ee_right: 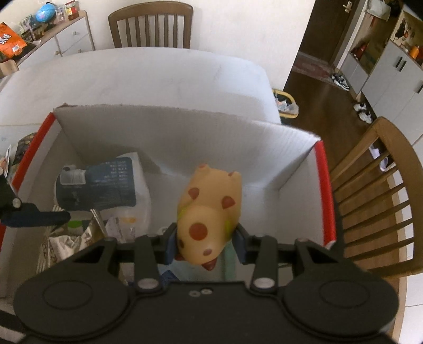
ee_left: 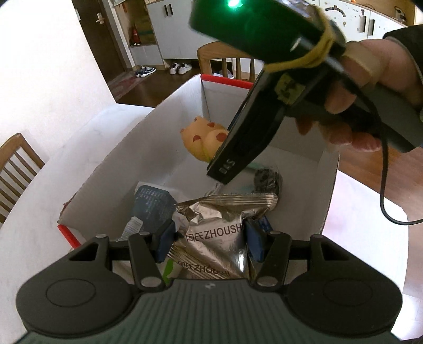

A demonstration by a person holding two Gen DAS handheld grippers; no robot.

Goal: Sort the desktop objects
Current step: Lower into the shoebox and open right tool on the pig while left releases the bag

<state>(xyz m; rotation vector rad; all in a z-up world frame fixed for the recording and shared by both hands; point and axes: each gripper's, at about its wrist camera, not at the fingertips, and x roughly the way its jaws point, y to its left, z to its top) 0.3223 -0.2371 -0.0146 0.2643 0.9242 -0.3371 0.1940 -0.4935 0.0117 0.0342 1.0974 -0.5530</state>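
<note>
My left gripper (ee_left: pixel 207 242) is shut on a silver foil snack packet (ee_left: pixel 219 227) printed ZHOUSH and holds it over the white cardboard box with red edges (ee_left: pixel 127 158). My right gripper (ee_right: pixel 206 244) is shut on a yellow rubber toy animal with red spots (ee_right: pixel 208 211) and holds it inside the same box (ee_right: pixel 185 137). The toy also shows in the left wrist view (ee_left: pixel 203 137), partly hidden behind the right gripper's body. A dark blue and white packet (ee_right: pixel 100 185) lies on the box floor; it also shows in the left wrist view (ee_left: pixel 150 206).
The box stands on a white table (ee_right: pixel 148 76). Wooden chairs stand around it, one at the far side (ee_right: pixel 150 23) and one at the right (ee_right: pixel 375 195). A black bundled item (ee_left: pixel 267 180) lies in the box. The right gripper's cable (ee_left: pixel 383 190) hangs over the table.
</note>
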